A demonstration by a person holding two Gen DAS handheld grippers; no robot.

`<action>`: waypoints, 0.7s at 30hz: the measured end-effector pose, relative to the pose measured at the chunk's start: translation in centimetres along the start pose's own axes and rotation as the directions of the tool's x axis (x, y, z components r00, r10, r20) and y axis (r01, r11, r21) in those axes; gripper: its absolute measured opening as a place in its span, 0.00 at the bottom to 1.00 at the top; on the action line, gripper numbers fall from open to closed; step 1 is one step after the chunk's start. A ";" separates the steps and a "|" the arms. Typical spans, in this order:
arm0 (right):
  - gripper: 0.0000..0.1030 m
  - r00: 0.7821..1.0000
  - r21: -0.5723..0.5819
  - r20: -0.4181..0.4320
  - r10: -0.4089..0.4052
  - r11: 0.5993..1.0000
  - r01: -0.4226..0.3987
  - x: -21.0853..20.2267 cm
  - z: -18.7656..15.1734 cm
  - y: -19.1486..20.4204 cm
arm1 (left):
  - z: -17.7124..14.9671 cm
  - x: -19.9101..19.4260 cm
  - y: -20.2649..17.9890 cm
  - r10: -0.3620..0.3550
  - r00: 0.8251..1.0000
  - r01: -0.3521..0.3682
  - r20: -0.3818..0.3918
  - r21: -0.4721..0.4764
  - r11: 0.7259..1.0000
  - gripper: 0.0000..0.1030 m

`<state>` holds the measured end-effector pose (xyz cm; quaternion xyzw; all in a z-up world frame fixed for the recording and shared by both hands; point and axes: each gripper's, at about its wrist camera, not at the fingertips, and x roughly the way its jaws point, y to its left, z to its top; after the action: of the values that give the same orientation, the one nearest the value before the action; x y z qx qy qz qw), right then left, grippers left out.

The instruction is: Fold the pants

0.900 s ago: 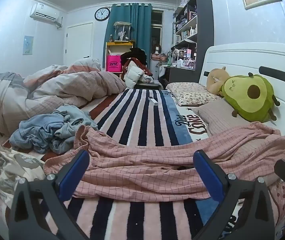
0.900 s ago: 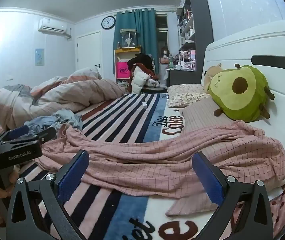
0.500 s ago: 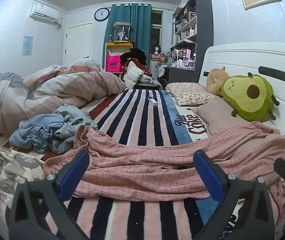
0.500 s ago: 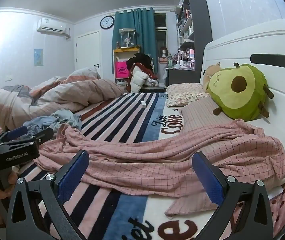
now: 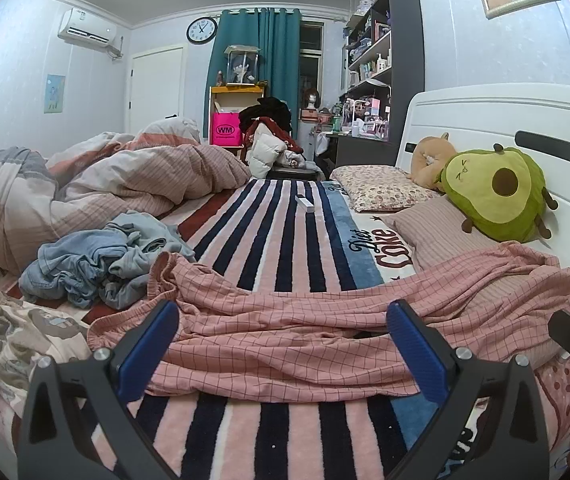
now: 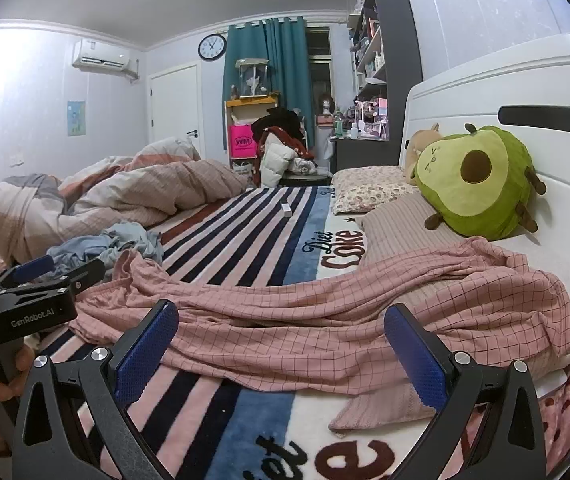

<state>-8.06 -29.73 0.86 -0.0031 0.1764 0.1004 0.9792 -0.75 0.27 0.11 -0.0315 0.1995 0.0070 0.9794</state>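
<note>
My left gripper (image 5: 281, 344) hangs wide open over rumpled pink checked pants (image 5: 325, 320); crumpled blue clothes (image 5: 101, 260) lie just left of them.

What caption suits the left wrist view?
Open left hand-held gripper faces rumpled pink checked pants on a striped blanket.

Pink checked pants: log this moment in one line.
stage: pre-grasp | pink checked pants: unfolded, crumpled across bed | left gripper: open, empty | right gripper: open, empty
</note>
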 end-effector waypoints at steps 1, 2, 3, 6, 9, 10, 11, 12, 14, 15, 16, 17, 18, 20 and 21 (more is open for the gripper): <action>1.00 1.000 0.000 0.000 -0.001 1.000 0.001 0.0 0.0 0.0 | 0.0 -0.1 0.1 0.000 1.000 0.000 -0.001 0.000 1.000 0.99; 1.00 1.000 0.001 0.000 -0.002 1.000 0.002 0.0 -0.1 -0.2 | 0.0 -0.1 0.1 0.001 1.000 -0.001 -0.001 0.000 1.000 0.99; 1.00 1.000 0.003 -0.001 -0.003 1.000 0.003 -0.1 0.0 -0.2 | 0.0 -0.2 0.2 0.001 1.000 -0.001 -0.002 0.000 1.000 0.99; 1.00 1.000 0.005 -0.001 -0.003 1.000 0.003 -0.2 0.0 -0.3 | 0.2 0.1 -0.2 0.001 1.000 -0.001 0.001 0.001 1.000 0.99; 1.00 1.000 0.007 -0.001 -0.002 1.000 0.002 -0.2 0.0 -0.3 | 0.1 -0.2 -0.2 0.002 1.000 -0.002 0.000 0.002 1.000 0.99; 1.00 1.000 0.008 -0.001 -0.002 1.000 0.002 -0.2 0.0 -0.4 | 0.1 -0.3 -0.1 0.002 1.000 -0.002 0.000 0.002 1.000 0.99; 1.00 1.000 0.008 -0.001 -0.001 1.000 0.001 -0.2 0.0 -0.4 | 0.2 0.1 -0.2 0.001 1.000 -0.001 0.001 0.001 1.000 0.99; 1.00 1.000 0.008 -0.001 -0.001 1.000 0.001 -0.2 0.0 -0.4 | 0.2 0.1 -0.2 0.000 1.000 0.000 0.001 0.001 1.000 0.99; 1.00 1.000 0.009 0.000 -0.002 1.000 0.002 -0.2 0.0 -0.4 | 0.2 -0.1 -0.2 0.000 1.000 0.000 0.000 0.002 1.000 0.99; 1.00 1.000 0.010 0.000 -0.003 1.000 0.003 -0.2 0.0 -0.4 | 0.2 -0.2 -0.2 0.000 1.000 0.000 0.000 0.002 1.000 0.99; 1.00 1.000 0.011 0.000 -0.004 1.000 0.004 -0.1 0.0 -0.4 | 0.2 -0.3 -0.1 0.001 1.000 -0.001 -0.001 0.002 1.000 0.99; 1.00 1.000 0.011 0.000 -0.003 1.000 0.003 -0.1 0.0 -0.5 | 0.2 -0.5 0.0 0.001 1.000 -0.001 -0.001 0.002 1.000 0.99; 1.00 1.000 0.012 0.000 -0.002 1.000 0.002 -0.1 0.0 -0.5 | 0.1 0.1 -0.3 0.002 1.000 -0.002 0.001 0.002 1.000 0.99; 1.00 1.000 0.012 -0.001 0.000 1.000 0.000 -0.1 0.0 -0.5 | 0.1 -0.1 -0.2 0.002 1.000 -0.002 0.000 0.002 1.000 0.99; 1.00 1.000 0.012 -0.001 -0.001 1.000 0.001 -0.1 0.0 -0.5 | 0.1 -0.2 -0.1 0.003 1.000 -0.003 0.000 0.002 1.000 0.99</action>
<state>-8.07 -30.24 0.83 0.0027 0.1776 0.0990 0.9791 -0.93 0.14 0.31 -0.0302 0.1993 0.0081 0.9794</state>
